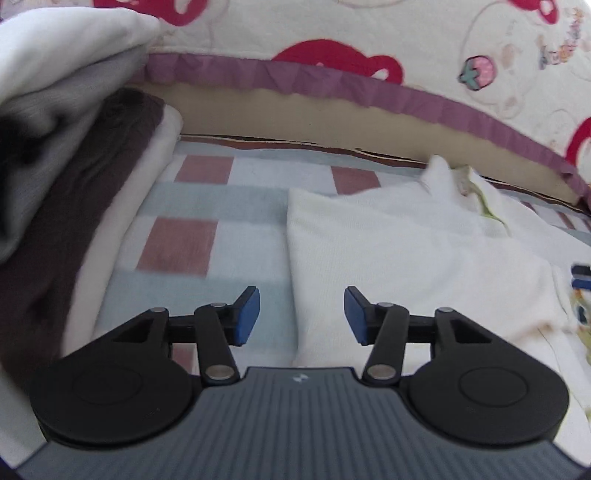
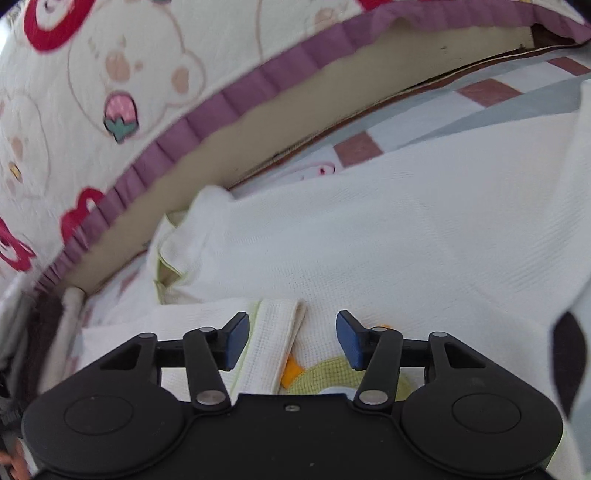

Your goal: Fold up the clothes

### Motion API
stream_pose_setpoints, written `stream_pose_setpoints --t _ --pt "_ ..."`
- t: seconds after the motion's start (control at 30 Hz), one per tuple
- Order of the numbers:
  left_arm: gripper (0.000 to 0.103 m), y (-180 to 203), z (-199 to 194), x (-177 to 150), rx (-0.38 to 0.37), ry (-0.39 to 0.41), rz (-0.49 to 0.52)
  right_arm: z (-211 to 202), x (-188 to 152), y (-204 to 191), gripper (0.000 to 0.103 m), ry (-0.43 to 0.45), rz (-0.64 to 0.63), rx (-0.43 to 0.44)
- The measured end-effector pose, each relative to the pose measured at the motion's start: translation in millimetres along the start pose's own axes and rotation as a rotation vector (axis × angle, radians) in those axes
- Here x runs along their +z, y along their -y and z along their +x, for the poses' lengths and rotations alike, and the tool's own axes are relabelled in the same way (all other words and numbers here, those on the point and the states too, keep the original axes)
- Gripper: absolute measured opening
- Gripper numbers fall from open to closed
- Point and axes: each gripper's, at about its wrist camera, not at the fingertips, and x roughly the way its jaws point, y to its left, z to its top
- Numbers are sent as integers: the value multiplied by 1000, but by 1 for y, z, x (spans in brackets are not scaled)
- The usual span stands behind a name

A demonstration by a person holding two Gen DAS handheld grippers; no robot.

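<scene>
- Lying on the checked bedsheet (image 1: 192, 206) is the white garment (image 1: 399, 254), partly folded, its near edge running straight under the left tongs (image 1: 301, 316).
- The left tongs are hanging with jaws spread wide, holding nothing; the left blue pad is sitting over the sheet, the right one over the garment.
- The right tongs (image 2: 292, 340) are also standing spread and empty, hovering above a folded cuff-like strip (image 2: 275, 343) of the garment.
- A yellow-green and orange print (image 2: 325, 376) on the garment is being mostly hidden by the right tongs' body.
- A stack of folded clothes (image 1: 62, 155), left of the garment, is being cut off by the frame edge and blurring.
- Behind the garment, a bear-and-strawberry quilt (image 1: 424, 33) with purple trim is rising; its far parts are smearing.
</scene>
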Motion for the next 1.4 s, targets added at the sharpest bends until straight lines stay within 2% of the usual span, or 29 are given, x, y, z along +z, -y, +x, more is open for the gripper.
stream_pose_setpoints --t 0.03,0.1,0.17,0.23,0.27,0.3,0.4,0.53,0.63,0.67,0.73,0.8,0.87,1.0,1.07,1.1,1.13,1.17,1.2,1.23,1.27,1.33,1.4 --pt "50 3 12 6 9 -2 9 1 -4 -3 63 24 -4 -1" --pt "50 8 37 19 28 -7 27 3 -12 -9 65 68 -15 4" --pt "50 14 62 32 46 -12 45 9 -14 -12 55 74 -35 41" --pt "47 19 86 44 65 -17 62 15 -10 -14 7 65 -86 27" --pt "15 21 93 46 71 -17 89 17 -6 -15 7 63 -115 18" --pt "4 22 100 46 76 -17 118 16 -2 -17 7 82 -144 27" --pt "3 23 94 46 94 53 185 7 18 -31 7 143 -277 49" --pt "3 14 84 44 106 93 128 6 43 -57 7 163 -480 16" --pt "3 9 90 40 138 86 71 24 46 -65 6 136 -551 -47" --pt "2 7 92 39 158 86 52 32 45 -65 6 125 -566 -73" --pt "0 6 95 35 259 103 46 47 39 -63 6 100 -589 -114" --pt "0 -6 93 35 317 94 9 50 35 -58 7 84 -573 -129" --pt "1 -23 82 37 221 81 -117 50 32 -53 6 75 -554 -147" --pt "3 -7 57 39 133 97 -37 38 34 -42 8 140 -536 -234" --pt "6 9 49 37 62 96 22 32 39 -33 14 134 -451 -244" --pt "7 18 48 35 15 77 36 29 41 -29 22 117 -392 -235" --pt "10 26 50 33 -31 48 48 25 42 -23 37 93 -325 -195" --pt "15 35 54 29 -69 12 58 21 40 -18 45 75 -257 -131" --pt "17 44 58 23 -93 -25 72 16 37 -13 58 68 -195 -58" --pt "18 51 63 19 -87 -52 92 14 32 -9 66 64 -136 3" --pt "18 58 68 14 -76 -79 112 12 27 -5 70 60 -78 57" --pt "18 67 70 5 -31 -77 144 19 16 -4 73 25 -17 65" --pt "18 71 68 -2 -4 -50 147 27 7 -12 72 4 -66 23"
